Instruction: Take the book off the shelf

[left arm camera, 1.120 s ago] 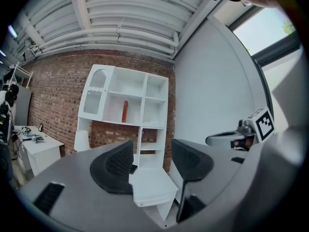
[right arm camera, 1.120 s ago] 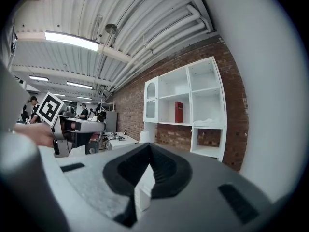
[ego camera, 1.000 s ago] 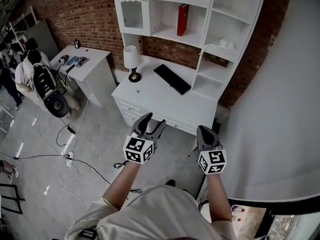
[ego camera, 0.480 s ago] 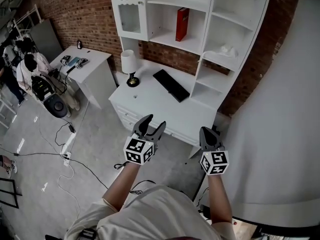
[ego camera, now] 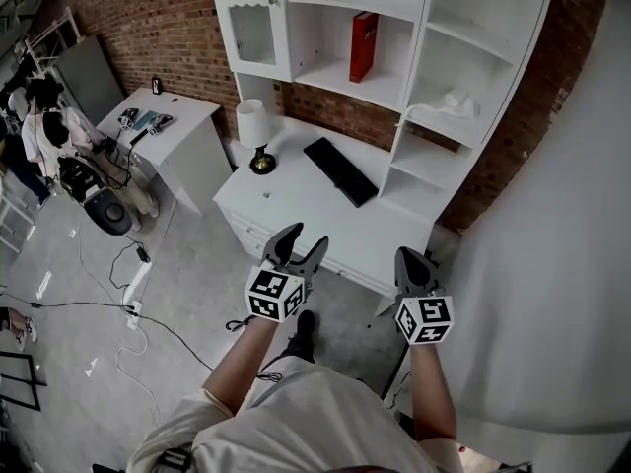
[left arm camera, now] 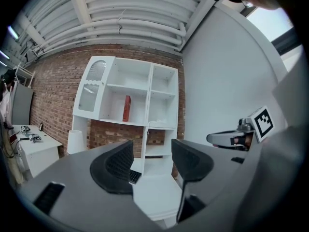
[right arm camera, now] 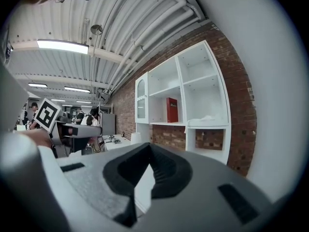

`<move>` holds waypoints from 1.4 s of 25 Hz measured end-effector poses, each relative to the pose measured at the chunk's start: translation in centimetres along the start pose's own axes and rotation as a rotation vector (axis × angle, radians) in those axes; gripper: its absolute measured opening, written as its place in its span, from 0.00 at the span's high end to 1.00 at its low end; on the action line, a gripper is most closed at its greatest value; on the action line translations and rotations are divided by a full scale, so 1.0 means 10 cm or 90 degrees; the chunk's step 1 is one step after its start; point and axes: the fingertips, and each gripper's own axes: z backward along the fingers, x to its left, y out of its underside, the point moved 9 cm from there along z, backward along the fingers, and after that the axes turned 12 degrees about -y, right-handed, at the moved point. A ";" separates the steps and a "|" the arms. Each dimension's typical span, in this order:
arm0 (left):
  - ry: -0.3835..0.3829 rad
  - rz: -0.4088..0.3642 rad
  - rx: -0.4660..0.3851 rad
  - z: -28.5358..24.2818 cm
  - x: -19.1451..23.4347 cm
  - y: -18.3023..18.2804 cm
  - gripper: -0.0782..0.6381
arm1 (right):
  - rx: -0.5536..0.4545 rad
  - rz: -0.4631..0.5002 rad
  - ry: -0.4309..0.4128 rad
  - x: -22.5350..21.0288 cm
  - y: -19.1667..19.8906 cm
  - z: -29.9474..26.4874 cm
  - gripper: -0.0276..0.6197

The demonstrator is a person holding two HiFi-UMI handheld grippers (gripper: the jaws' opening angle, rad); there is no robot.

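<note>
A red book [ego camera: 364,46] stands upright on the middle shelf of the white shelf unit [ego camera: 399,87], far ahead of both grippers. It also shows as the red book [left arm camera: 126,108] in the left gripper view and the red book [right arm camera: 171,110] in the right gripper view. My left gripper [ego camera: 296,248] is open and empty, held over the floor in front of the desk. My right gripper [ego camera: 414,262] is shut on nothing, level with the left one. Neither touches the shelf.
A white desk [ego camera: 296,215] under the shelves carries a black keyboard [ego camera: 339,171] and a small lamp [ego camera: 255,126]. A crumpled white cloth [ego camera: 455,101] lies on a right shelf. A side table [ego camera: 168,131], people [ego camera: 39,131] and floor cables [ego camera: 128,304] are left; a white wall [ego camera: 552,264] is right.
The desk and shelves have drawn slightly nearer in the head view, and a shoe now shows below the grippers. Both grippers keep their pose and state.
</note>
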 end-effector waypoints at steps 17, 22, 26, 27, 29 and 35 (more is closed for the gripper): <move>0.070 -0.002 -0.017 -1.73 0.72 -0.52 0.57 | -0.005 0.020 0.078 -0.82 -0.45 -1.25 0.95; 0.092 -0.001 -0.021 -2.16 0.96 -0.61 0.57 | -0.007 0.026 0.106 -0.97 -0.55 -1.58 0.95; 0.109 0.002 -0.027 -2.44 1.11 -0.63 0.57 | -0.011 0.028 0.130 -1.07 -0.58 -1.81 0.95; 0.114 0.002 -0.027 -2.50 1.14 -0.64 0.57 | -0.013 0.030 0.134 -1.09 -0.60 -1.85 0.95; 0.123 0.002 -0.026 -2.61 1.20 -0.66 0.57 | -0.014 0.035 0.142 -1.11 -0.64 -1.95 0.95; 0.135 0.008 -0.024 -2.85 1.32 -0.71 0.57 | -0.005 0.037 0.149 -1.19 -0.69 -2.14 0.95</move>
